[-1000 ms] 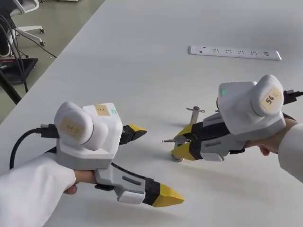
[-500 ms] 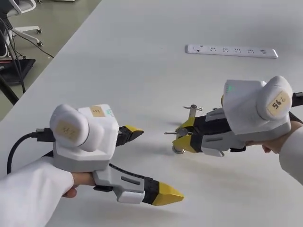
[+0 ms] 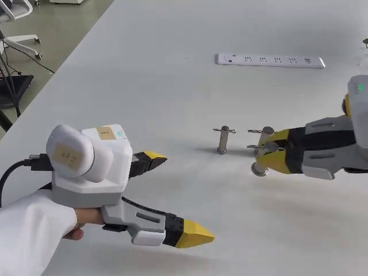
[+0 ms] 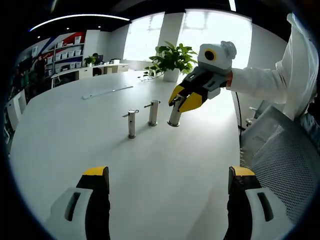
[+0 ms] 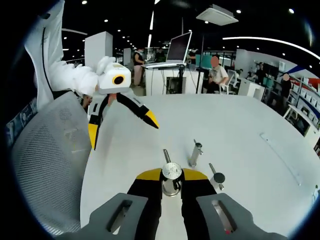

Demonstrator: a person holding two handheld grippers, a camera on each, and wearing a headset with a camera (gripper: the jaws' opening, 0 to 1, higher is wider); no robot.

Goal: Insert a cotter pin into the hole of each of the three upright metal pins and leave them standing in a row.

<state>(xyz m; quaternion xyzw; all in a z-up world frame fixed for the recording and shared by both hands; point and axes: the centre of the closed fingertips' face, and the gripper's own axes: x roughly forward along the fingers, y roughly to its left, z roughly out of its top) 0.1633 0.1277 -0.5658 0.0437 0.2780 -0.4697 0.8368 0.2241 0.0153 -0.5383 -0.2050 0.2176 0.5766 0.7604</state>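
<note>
Right of the standing metal pin [image 3: 223,140], the right hand-held gripper [image 3: 262,154] is clenched on the held pin [image 3: 260,169]; a second ago it carried that pin on the standing metal pin's other side. The move brings it just beside the third pin [image 3: 268,132], at the row's end, so I'd say only the setting down remains. It's bright steel, slightly tilted, with a cotter pin [image 3: 256,147] through its top; whether its foot touches the desk [image 3: 172,86] I can't tell. Left of the standing metal pin, the left hand-held gripper [image 3: 184,195] hangs released and empty.
</note>
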